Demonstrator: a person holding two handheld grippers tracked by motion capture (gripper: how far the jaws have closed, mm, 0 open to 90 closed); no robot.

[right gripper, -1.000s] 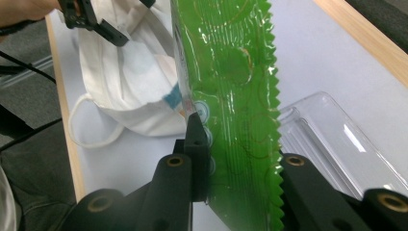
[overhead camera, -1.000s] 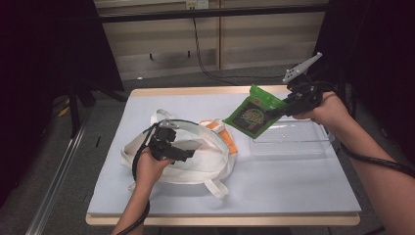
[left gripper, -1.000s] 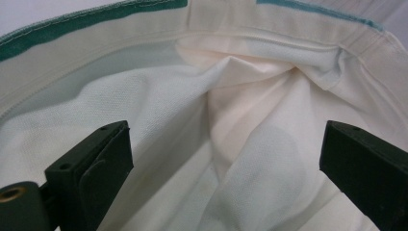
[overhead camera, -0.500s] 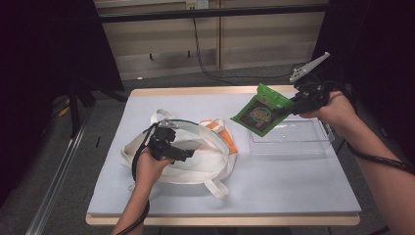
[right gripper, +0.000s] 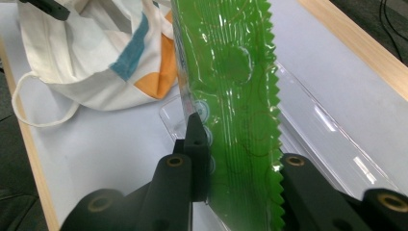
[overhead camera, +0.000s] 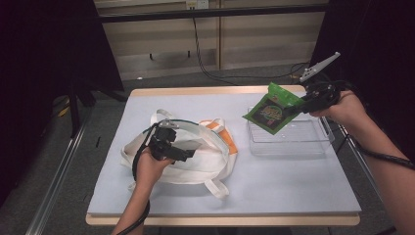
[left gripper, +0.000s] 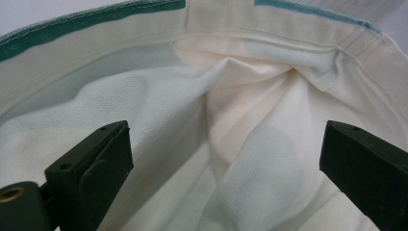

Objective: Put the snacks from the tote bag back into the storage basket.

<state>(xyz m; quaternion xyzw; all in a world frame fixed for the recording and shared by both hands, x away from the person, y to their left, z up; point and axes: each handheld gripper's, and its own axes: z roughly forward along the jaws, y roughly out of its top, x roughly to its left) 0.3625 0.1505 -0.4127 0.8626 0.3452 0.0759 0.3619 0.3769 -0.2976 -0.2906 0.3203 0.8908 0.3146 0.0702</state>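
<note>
While the left gripper [overhead camera: 188, 152] is spreading its jaws wide inside the tote bag [overhead camera: 210, 156], mouth is staying open. Right gripper [overhead camera: 299, 106], at two o'clock, is pinching the green pouch [overhead camera: 270, 108] above the clear tray [overhead camera: 288, 142].

It looked like a lab or recording studio: a pale tabletop [overhead camera: 274, 196] with a wooden rim stood alone between black curtains [overhead camera: 44, 54], a power cable [overhead camera: 200, 54] hung from a wall socket [overhead camera: 191, 4], and metal rails [overhead camera: 58, 181] ran along the grey floor [overhead camera: 103, 117].
</note>
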